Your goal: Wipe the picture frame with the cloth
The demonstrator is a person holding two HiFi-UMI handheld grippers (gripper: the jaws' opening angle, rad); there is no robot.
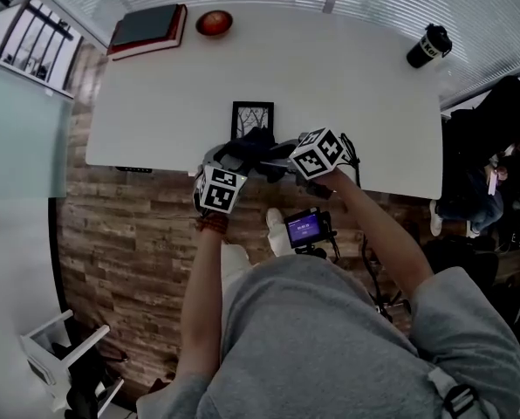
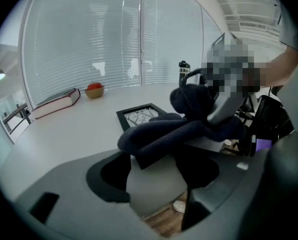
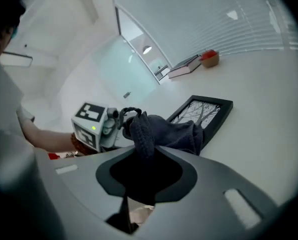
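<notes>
A black picture frame [image 1: 252, 119] with a tree print lies flat near the table's front edge; it also shows as the frame [image 2: 141, 115] and the frame [image 3: 204, 111]. A dark blue cloth [image 1: 249, 147] is bunched just in front of it, between my two grippers. My right gripper [image 3: 141, 149] is shut on one end of the cloth [image 3: 164, 131]. My left gripper [image 2: 156, 156] stands with its jaws apart; the cloth [image 2: 169, 131] lies across their tips and hides them. In the head view the left gripper [image 1: 229, 166] and the right gripper [image 1: 276, 157] face each other.
On the white table [image 1: 347, 120] a red-covered book [image 1: 147, 29] and a small red bowl [image 1: 215, 23] sit at the far left, a dark cup [image 1: 428, 46] at the far right. A device with a lit screen [image 1: 308, 228] hangs below the table's edge. A white chair [image 1: 59, 365] stands at lower left.
</notes>
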